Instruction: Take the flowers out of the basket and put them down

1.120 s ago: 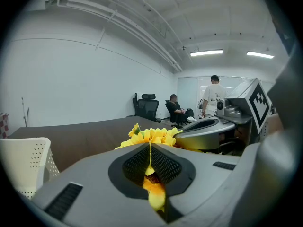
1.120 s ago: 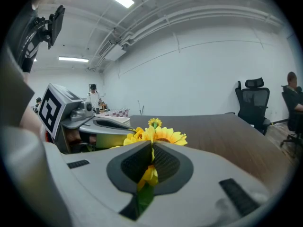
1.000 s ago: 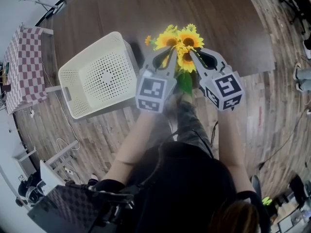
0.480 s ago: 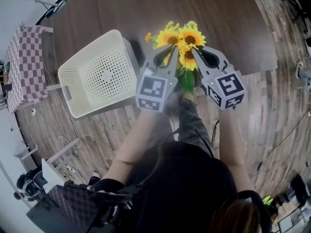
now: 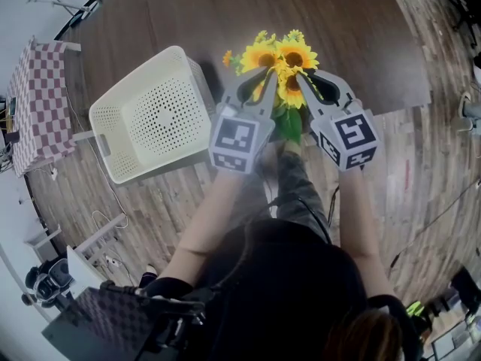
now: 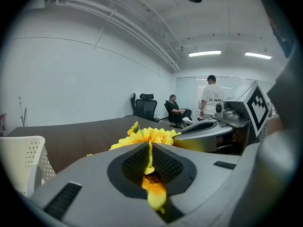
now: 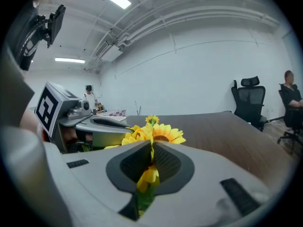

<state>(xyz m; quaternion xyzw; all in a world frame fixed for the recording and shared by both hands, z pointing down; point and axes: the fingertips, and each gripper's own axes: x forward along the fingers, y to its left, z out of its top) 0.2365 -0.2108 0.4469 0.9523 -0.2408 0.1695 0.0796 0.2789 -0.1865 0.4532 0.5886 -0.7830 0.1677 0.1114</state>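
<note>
Tabletop [image 5: 225, 13] below, left gripper [image 5: 258, 89], right gripper [image 5: 308, 87] fingers [image 6: 94, 183] just opening, seemingly pinching flowers [image 5: 278, 55].

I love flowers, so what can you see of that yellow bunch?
The flowers are a bunch of yellow sunflower-like blooms with dark centres and green leaves. They are out of the white basket, beside it over the brown table. The left gripper and right gripper each pinch petals between jaws that have just been opening.

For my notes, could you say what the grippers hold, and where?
Both hold the flowers: left gripper by a bloom, right gripper by petals and leaves; both jaws just eased open slightly.
</note>
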